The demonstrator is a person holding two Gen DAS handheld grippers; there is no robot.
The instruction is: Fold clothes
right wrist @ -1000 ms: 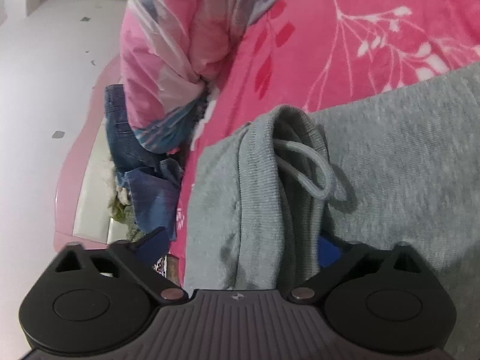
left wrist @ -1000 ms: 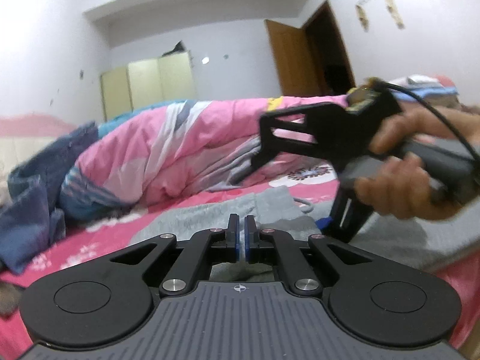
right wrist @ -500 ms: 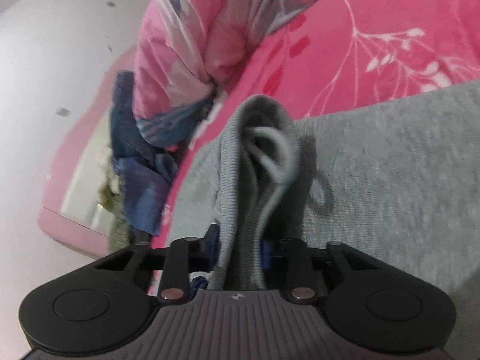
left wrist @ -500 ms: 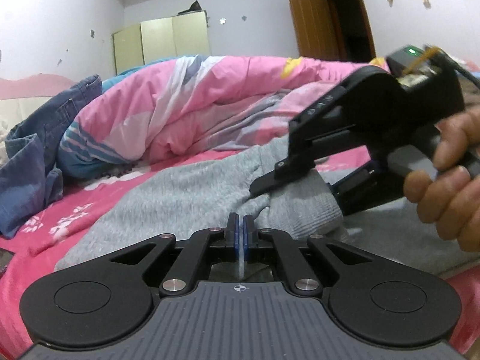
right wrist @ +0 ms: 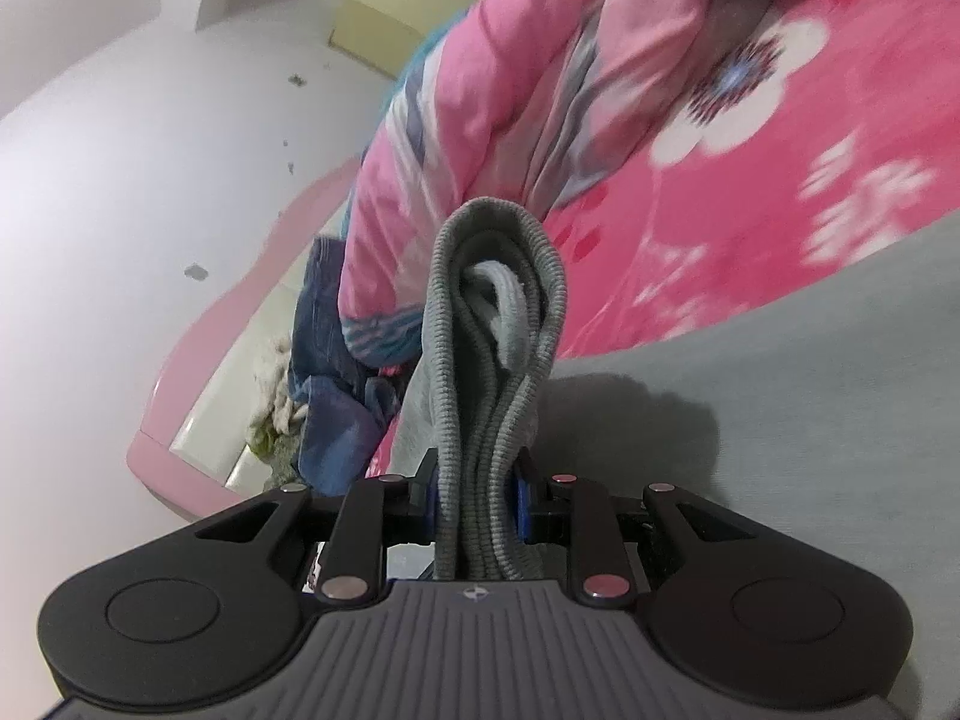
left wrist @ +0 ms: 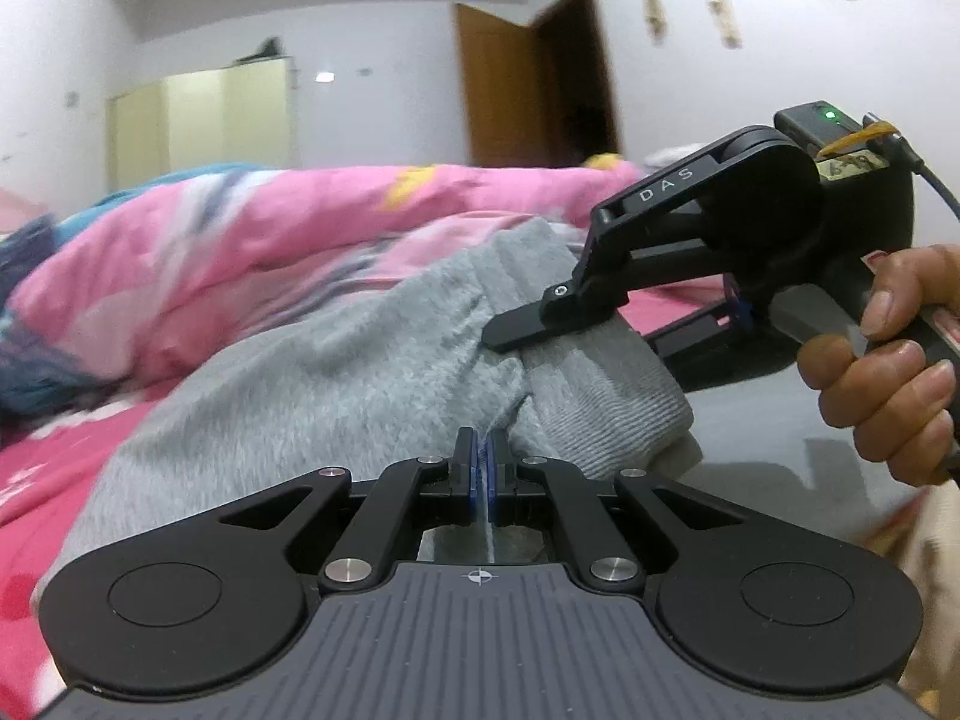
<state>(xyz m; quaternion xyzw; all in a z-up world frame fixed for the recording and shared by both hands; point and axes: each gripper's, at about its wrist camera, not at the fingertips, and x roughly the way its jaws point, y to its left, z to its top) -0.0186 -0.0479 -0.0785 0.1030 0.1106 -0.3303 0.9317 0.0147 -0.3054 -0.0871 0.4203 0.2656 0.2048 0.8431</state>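
In the left wrist view we see our left gripper (left wrist: 483, 468) at the bottom centre of the frame with its jaws pressed together, only a thin pale edge of cloth showing in the slit between the blue pads; it looks like an edge of the grey sweatpants (left wrist: 336, 384), though we cannot tell for certain. The sweatpants rise from the lower centre of the frame toward the middle right, where the right gripper (left wrist: 606, 324) clamps the ribbed waistband from the side. A hand (left wrist: 888, 372) at the right edge of the frame wraps around that gripper's handle. In the right wrist view the right gripper (right wrist: 477, 501) sits at the bottom centre, its jaws closed partway onto a thick bunch of the ribbed waistband (right wrist: 498, 360), which stands up from between the blue pads with the pale drawstring (right wrist: 510, 300) looped inside the fold. The rest of the grey garment spreads over the right and lower right of that frame, lying on the bed (right wrist: 780, 192) with its pink flowered sheet. A pink quilt (right wrist: 510, 90) is heaped in the upper centre, and blue jeans (right wrist: 327, 372) lie crumpled at the middle left beside it.
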